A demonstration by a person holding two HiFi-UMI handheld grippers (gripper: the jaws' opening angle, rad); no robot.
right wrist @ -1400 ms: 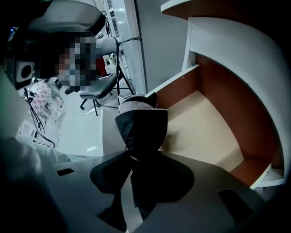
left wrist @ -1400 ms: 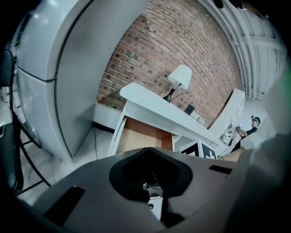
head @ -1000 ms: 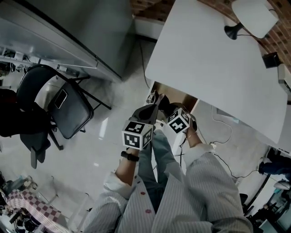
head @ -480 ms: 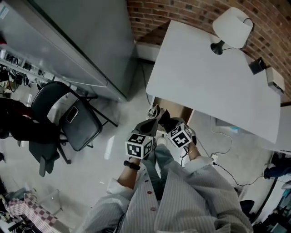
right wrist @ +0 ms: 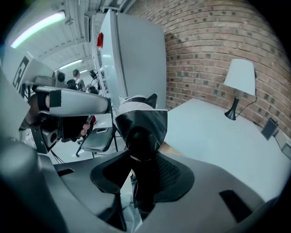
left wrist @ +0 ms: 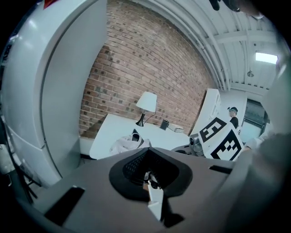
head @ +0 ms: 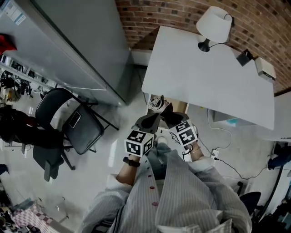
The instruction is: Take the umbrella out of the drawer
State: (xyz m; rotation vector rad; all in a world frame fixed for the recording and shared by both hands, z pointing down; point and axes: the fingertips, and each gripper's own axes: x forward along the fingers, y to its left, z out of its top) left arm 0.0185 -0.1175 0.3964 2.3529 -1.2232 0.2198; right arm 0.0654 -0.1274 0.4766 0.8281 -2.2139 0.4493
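Umbrella (right wrist: 138,123): folded, dark shaft, black-and-pale canopy folds bunched at the top. It stands upright between the jaws of the right gripper (right wrist: 142,179). These are clamped hard on the shaft, with the canopy end sticking out past them. In the head view it sits at frame centre, just in front of the near edge of the white surface (head: 213,77) and just above the two marker cubes.

Left gripper (left wrist: 150,182): jaws drawn together with only a thin slit between them, and nothing in it that I can name. In the right gripper view its tip comes in from the left, right up to the canopy folds. Touching or just beside, I cannot tell.

Change over the last second:
- The drawer (head: 180,107) showed as a broad brown opening under the surface's edge. It is now a thin brown sliver just right of the umbrella.
- The umbrella lay over that opening before. It now overlaps the surface's edge instead.
- The head camera has tilted as well. The lamp (head: 213,22) has slid toward top centre, and the brick wall (head: 173,11) fills more of the upper frame. Part of the shift is therefore viewpoint, not lift.
- The grip is unchanged: right gripper on the shaft, left at the canopy.

Judgement: the umbrella reads as clear of the drawer and carried only by the right gripper, so the extraction looks essentially done. How far the drawer stands open cannot be read from here.
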